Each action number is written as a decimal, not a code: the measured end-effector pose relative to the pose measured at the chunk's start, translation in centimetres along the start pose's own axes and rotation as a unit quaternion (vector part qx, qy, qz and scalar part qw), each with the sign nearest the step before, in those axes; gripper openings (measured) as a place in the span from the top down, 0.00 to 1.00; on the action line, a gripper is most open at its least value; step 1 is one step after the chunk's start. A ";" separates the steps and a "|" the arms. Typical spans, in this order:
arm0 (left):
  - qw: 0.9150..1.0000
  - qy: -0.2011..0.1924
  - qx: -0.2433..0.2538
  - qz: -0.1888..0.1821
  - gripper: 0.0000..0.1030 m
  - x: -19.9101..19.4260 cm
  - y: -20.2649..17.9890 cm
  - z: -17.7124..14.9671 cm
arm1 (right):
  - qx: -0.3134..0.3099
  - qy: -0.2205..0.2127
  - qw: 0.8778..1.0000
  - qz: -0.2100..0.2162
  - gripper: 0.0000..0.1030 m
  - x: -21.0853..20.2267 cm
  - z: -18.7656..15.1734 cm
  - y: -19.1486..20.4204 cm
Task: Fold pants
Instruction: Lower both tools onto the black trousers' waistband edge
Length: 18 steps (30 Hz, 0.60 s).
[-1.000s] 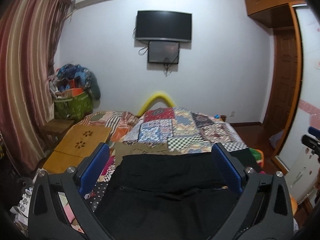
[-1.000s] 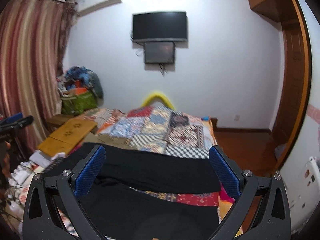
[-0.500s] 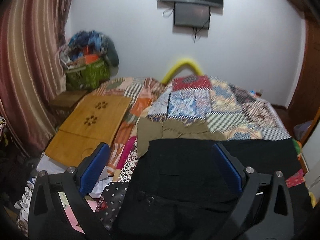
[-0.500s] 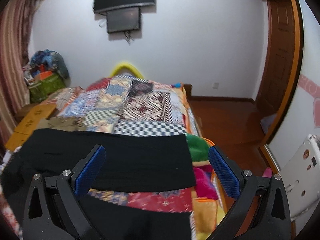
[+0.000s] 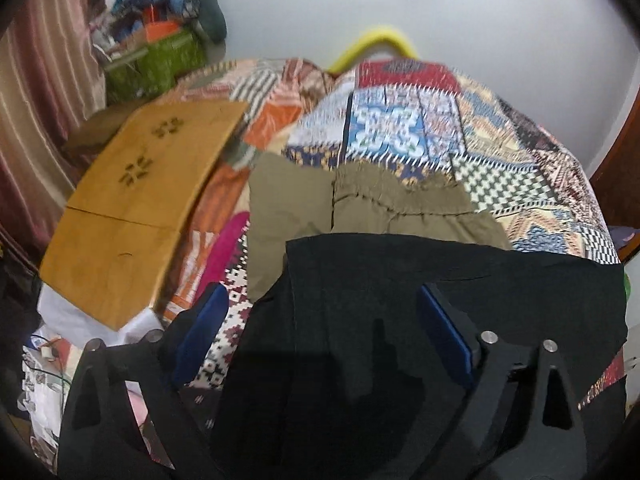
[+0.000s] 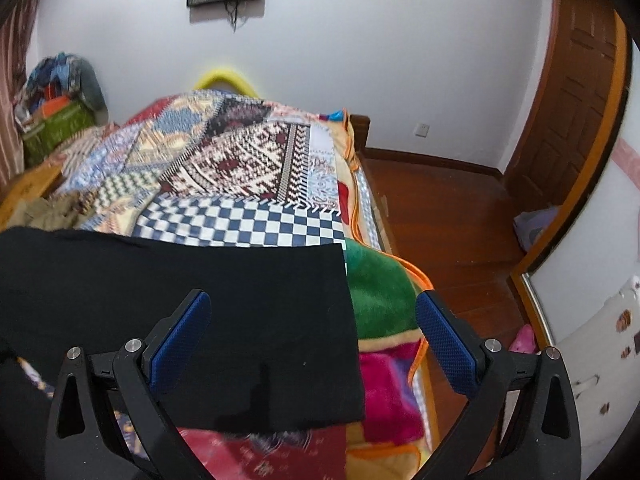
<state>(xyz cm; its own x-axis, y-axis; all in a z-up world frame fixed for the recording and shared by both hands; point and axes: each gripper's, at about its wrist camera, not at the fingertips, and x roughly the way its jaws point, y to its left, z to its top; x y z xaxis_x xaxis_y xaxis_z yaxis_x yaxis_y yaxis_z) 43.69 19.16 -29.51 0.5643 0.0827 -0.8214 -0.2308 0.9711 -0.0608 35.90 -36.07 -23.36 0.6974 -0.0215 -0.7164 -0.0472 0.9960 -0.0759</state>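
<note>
Left gripper (image 5: 320,316) spread wide, blue pads well apart, jaws just narrowed a little, nothing pinched between them; hovering above the black pants (image 5: 440,300), which lie flat across the near part of the bed. Just past the black cloth, an olive-green garment (image 5: 360,208), partly tucked under its far edge. Further left, a wooden lap desk (image 5: 136,200) resting on the bed's side. Beyond, patchwork quilt (image 5: 420,128) and a yellow curved headboard (image 5: 380,38) against the white wall.

Right gripper (image 6: 312,320) likewise gaping, empty, poised over the pants' right end (image 6: 240,300), whose straight edge stops short of a green and pink blanket (image 6: 380,292) at the bed's edge. Checkered quilt patch (image 6: 240,224) just behind. To the right, wooden floor (image 6: 440,208) and a brown door (image 6: 576,80).
</note>
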 end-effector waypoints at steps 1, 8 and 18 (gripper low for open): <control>1.000 0.009 -0.005 -0.002 0.09 0.5 0.1 0.2 | -0.004 0.003 1.000 -0.001 0.03 0.6 0.1 -0.1; 0.996 0.063 -0.051 -0.041 0.17 4.8 1.2 1.2 | 0.001 0.027 1.000 0.003 0.08 5.1 0.8 -1.2; 0.992 0.104 -0.052 -0.043 0.32 8.0 0.9 1.1 | 0.045 0.072 0.996 0.036 0.34 9.5 0.9 -2.6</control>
<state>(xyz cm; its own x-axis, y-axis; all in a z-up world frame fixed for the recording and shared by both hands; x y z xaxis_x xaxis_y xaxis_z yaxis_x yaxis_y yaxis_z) 48.88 20.90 -35.55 0.4122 -0.0572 -0.9093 -0.2758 0.9434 -0.1844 43.32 -38.82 -29.34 0.5843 0.0438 -0.8103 -0.0234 0.9990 0.0371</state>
